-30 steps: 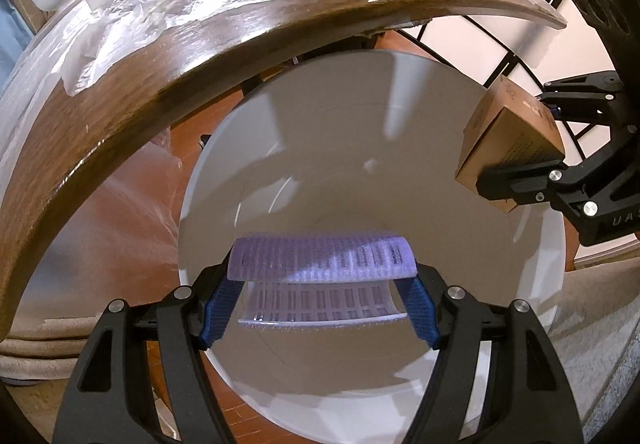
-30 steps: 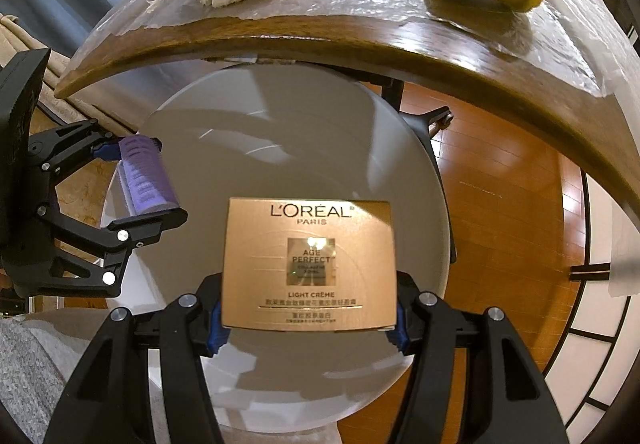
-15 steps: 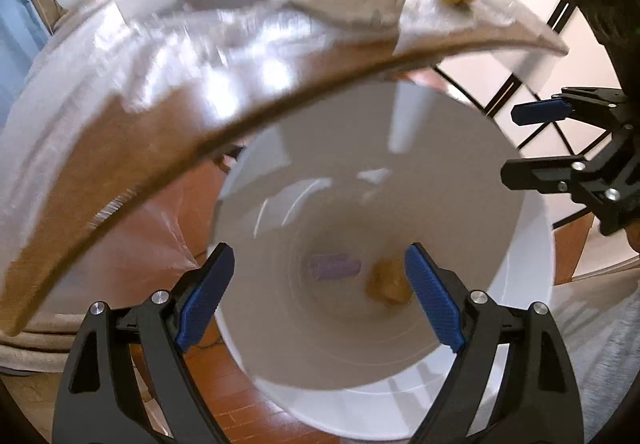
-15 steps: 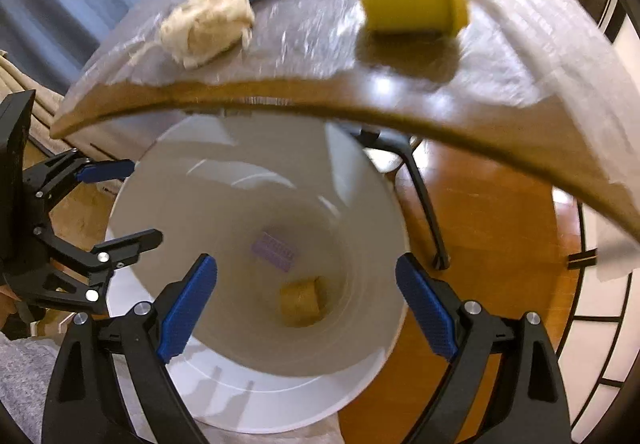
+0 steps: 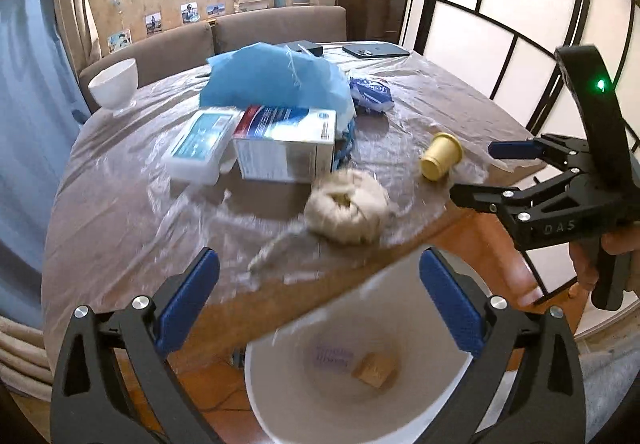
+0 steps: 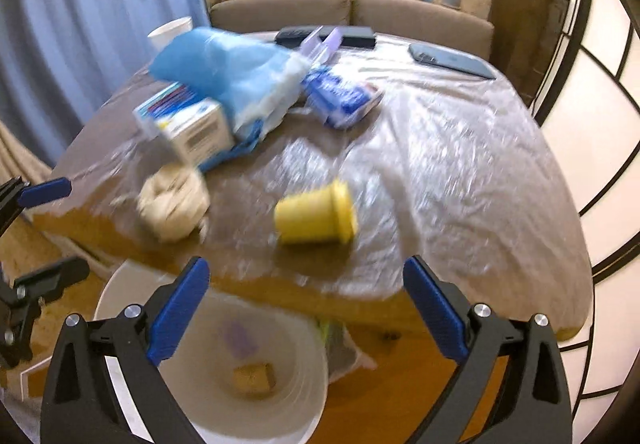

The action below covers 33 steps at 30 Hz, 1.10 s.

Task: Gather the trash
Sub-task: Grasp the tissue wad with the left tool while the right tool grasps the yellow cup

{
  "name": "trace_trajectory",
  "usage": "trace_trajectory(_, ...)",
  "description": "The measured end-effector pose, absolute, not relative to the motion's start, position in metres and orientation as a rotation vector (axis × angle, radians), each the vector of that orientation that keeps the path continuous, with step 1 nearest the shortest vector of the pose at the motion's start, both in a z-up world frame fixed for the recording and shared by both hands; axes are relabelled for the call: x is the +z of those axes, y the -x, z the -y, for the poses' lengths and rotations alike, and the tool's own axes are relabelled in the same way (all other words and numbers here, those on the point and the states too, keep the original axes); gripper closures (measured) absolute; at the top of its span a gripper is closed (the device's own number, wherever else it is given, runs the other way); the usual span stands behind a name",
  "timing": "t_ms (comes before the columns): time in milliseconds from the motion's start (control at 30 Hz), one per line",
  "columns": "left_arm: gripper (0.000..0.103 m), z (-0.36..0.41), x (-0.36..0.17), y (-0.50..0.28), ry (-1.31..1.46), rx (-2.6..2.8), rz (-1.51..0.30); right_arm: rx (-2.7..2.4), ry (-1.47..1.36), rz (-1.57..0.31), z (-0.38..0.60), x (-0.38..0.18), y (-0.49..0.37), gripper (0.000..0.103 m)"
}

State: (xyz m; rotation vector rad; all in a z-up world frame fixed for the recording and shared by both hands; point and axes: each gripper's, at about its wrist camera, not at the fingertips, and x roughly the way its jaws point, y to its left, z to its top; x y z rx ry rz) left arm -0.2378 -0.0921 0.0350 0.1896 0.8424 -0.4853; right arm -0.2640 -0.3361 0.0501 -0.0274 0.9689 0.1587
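Observation:
A white bin (image 5: 280, 400) (image 6: 120, 300) stands on the floor by the table's near edge. A gold box (image 5: 374, 368) (image 6: 254, 378) and a purple packet (image 5: 332, 358) (image 6: 238, 336) lie at its bottom. My left gripper (image 5: 320, 304) is open and empty above the bin's rim. My right gripper (image 6: 306, 312) is open and empty too; it also shows at the right of the left wrist view (image 5: 476, 172). On the table lie a crumpled beige paper wad (image 5: 346, 206) (image 6: 174, 204) and a yellow cup (image 5: 440, 156) (image 6: 316, 214) on its side.
The wooden table (image 5: 120, 212) wears a clear plastic sheet. On it: a blue bag (image 5: 276, 80), a carton (image 5: 284, 142), a white wipes pack (image 5: 200, 150), a blue-white packet (image 5: 370, 96), a white bowl (image 5: 114, 88), a phone (image 6: 450, 60). A sofa stands behind.
Both grippers opened and dropped the purple packet and the gold box into the bin. Both have since risen and tilted up toward the table top.

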Motion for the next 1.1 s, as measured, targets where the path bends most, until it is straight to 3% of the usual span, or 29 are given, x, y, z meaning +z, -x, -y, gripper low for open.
trace_trajectory(700,0.002,0.118,0.016,0.195,-0.199,-0.499,-0.879,0.202,0.040,-0.976,0.331,0.031,0.229,0.009)
trace_trajectory(833,0.002,0.119,0.016,0.193,-0.197,-0.496,-0.890,0.214,0.044,-0.979,0.331,0.030,0.228,0.016)
trace_trajectory(1100,0.002,0.123,0.016,0.193,-0.206,-0.496,-0.901,0.231,0.072,-0.981,0.326,0.026,0.231,0.016)
